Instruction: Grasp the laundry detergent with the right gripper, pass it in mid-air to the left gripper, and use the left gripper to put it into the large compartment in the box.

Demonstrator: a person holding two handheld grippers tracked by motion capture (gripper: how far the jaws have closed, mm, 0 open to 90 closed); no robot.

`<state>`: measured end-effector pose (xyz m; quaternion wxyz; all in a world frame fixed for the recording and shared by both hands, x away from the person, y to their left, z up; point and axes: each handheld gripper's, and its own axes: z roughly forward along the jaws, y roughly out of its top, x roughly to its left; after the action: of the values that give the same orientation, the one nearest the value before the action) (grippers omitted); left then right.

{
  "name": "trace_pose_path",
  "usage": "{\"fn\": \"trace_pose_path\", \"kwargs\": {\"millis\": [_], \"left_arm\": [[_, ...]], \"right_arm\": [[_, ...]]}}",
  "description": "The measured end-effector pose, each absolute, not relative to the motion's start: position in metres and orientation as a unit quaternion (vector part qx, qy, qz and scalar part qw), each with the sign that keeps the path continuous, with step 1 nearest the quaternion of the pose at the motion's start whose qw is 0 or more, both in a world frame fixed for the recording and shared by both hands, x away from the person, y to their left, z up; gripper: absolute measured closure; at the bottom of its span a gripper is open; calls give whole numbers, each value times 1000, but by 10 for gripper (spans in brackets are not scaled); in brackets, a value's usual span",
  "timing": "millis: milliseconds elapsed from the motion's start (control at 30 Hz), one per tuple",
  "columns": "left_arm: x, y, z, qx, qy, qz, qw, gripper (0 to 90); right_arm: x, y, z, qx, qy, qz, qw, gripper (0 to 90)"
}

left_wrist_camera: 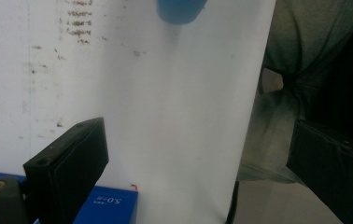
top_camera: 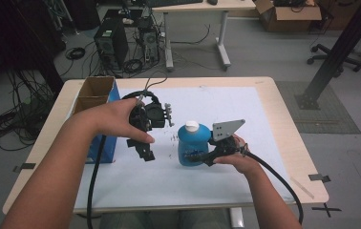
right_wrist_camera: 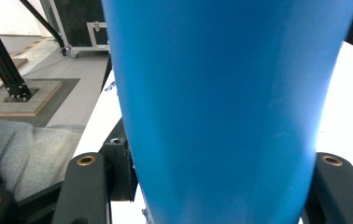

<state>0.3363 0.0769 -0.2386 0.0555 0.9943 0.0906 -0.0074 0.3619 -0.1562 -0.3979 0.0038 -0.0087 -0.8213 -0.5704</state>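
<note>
I have the right hand-held gripper (top_camera: 198, 156) clamped on the bottle (top_camera: 191, 145), low on its blue body, with one jaw on either side of it. In the right gripper view the bottle (right_wrist_camera: 221, 107) sits squarely between the jaw arms and close against the camera, so I judge the grasp firm. The bottle stands upright on the white sheet (top_camera: 245, 124) that covers the bench (top_camera: 288, 138), with its white cap (top_camera: 192, 126) on.

My left hand-held gripper (top_camera: 145, 151) hangs just beside the bottle, on its far side from the right gripper, tilted down toward the sheet. Its jaws stand wide apart with nothing between them; in the left gripper view I see bare sheet between them and the base of the bottle (left_wrist_camera: 180, 10) ahead.

I take the step in hand to be steadying the bottle with the right so that the left can work on it, most likely at the cap. The next move calls for raising the left gripper above the bottle, squaring its jaws around the cap and closing without tipping the body.

Behind the left gripper, at the bench edge, stands a blue box (top_camera: 103, 125) with open cardboard compartments (top_camera: 97, 87). They look empty, though I cannot see to the bottom of them. What the bottle holds is hidden by its opaque wall.
</note>
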Motion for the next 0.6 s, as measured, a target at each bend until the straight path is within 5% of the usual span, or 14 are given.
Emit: {"fn": "trace_pose_path", "kwargs": {"millis": [600], "left_arm": [[336, 66, -235, 995, 83, -3, 45, 60]], "right_arm": [[361, -116, -407, 20, -822, -569, 21, 416]]}}
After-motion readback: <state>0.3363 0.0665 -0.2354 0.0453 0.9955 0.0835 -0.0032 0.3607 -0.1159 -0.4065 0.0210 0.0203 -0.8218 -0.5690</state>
